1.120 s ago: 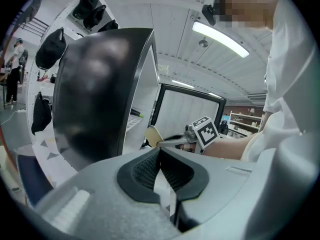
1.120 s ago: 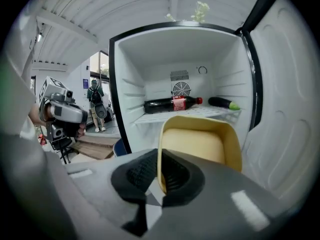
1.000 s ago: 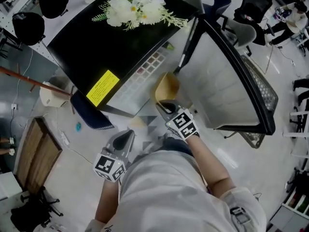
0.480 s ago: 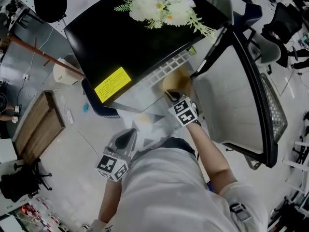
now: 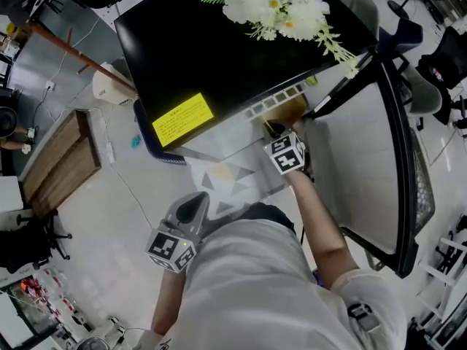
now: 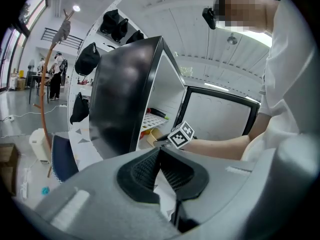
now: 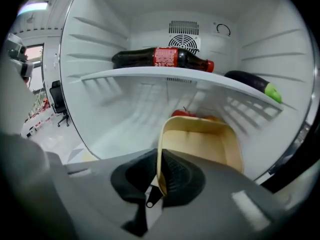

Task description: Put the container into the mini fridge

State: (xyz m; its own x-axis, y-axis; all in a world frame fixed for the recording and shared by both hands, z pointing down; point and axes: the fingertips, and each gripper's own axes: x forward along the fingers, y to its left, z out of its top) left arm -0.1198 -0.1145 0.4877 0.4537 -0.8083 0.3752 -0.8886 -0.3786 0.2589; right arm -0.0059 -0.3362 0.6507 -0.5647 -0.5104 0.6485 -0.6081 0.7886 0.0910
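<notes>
Right gripper view puts the task well past halfway, by my reading. My right gripper [image 7: 159,176] is clenched on the near left wall of the container [image 7: 200,144], and the container is already inside the mouth of the mini fridge [image 7: 110,109], in the lower space under the shelf [image 7: 165,75]. What is left, as I judge it, is to carry it a little deeper, set it on the fridge floor and let go. I cannot tell whether its base touches the floor yet.

The container is a shallow cream tray, roughly rectangular with rounded corners, thin-walled and matte, and it looks empty. Just past its far rim sits something red and round [image 7: 186,113], likely fruit, so there is not much room behind it.

The fridge lining is smooth white plastic with moulded ribs on both side walls and a small slotted vent at the back. On the shelf lie a dark cola bottle [image 7: 160,59] with a red label, on its side, and a glossy dark eggplant [image 7: 250,81] with a green end.

From the head view, the fridge shell is glossy black with a yellow sticker [image 5: 182,119] and white flowers [image 5: 281,6] on top; its door [image 5: 365,152] stands open on my right.

My left gripper [image 6: 161,169] hangs back by my body, its ribbed black pads closed together on nothing.
</notes>
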